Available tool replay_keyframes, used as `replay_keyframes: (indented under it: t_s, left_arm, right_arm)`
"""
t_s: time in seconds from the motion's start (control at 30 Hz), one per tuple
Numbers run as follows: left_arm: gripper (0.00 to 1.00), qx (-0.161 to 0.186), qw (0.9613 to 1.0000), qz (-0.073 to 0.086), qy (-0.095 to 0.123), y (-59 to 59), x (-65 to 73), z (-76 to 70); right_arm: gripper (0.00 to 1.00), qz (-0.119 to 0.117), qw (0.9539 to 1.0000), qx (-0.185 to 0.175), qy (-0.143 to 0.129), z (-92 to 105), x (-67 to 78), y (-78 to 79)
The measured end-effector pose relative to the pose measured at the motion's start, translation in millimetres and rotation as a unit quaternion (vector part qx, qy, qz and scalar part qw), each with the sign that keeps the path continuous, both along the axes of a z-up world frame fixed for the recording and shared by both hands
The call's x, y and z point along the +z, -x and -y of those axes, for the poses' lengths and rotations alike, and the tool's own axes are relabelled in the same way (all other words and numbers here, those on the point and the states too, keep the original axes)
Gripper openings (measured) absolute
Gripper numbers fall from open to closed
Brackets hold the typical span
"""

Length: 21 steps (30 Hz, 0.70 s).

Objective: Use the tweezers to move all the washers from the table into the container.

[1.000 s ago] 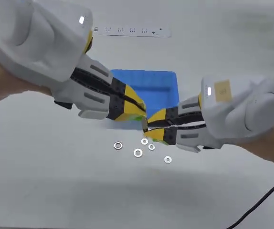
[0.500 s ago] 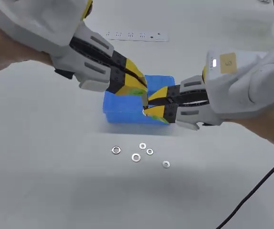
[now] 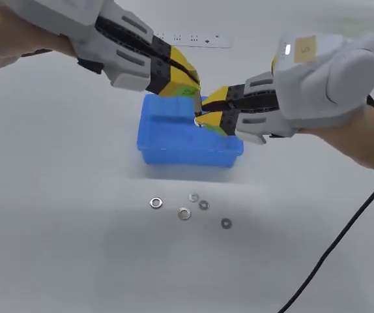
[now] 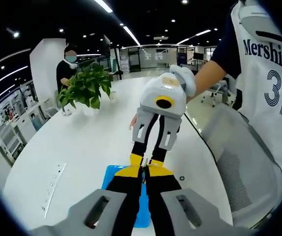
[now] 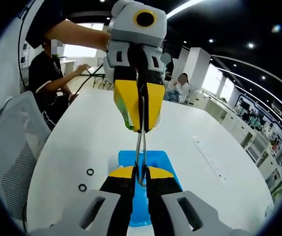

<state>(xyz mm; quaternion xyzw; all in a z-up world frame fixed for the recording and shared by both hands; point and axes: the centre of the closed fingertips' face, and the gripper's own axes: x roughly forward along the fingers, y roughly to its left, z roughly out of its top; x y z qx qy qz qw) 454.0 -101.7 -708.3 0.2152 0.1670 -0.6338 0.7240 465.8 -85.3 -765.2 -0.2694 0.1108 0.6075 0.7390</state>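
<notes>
While two hands angle their tools inward over a white table (image 3: pixel 57 195), the left gripper (image 3: pixel 190 91) slants down from the upper left and the right gripper (image 3: pixel 210 114) reaches in level from the right. Their yellow-and-black tips nearly touch above a blue rectangular plastic container (image 3: pixel 187 155). Slim steel tweezers (image 5: pixel 141 142) run between them. The left gripper's jaws are clamped on the upper end, and the right gripper's jaws are pressed together around the thin legs near the tips. Whether those tips carry a washer cannot be told. Five flat metal ring washers (image 3: pixel 184 213) lie scattered on the matte tabletop just in front of the smooth-walled container, close together but apart. A white power strip (image 3: pixel 193 40) lies beyond, and a black cable (image 3: pixel 330 254) trails off at right.
</notes>
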Motion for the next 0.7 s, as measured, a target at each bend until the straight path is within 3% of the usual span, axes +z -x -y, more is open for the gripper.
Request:
replay_keyframes:
  t_s: [0.47, 0.7]
  left_arm:
    - [0.06, 0.014, 0.9992, -0.032, -0.018, -25.0, -47.5, -7.7]
    - [0.06, 0.022, 0.9986, -0.045, -0.017, -32.9, -61.4, -12.2]
  right_arm:
    - [0.10, -0.040, 0.9986, 0.016, 0.030, -9.9, -48.0, -19.2]
    - [0.10, -0.052, 0.9978, 0.018, 0.037, -13.8, -64.3, -25.9]
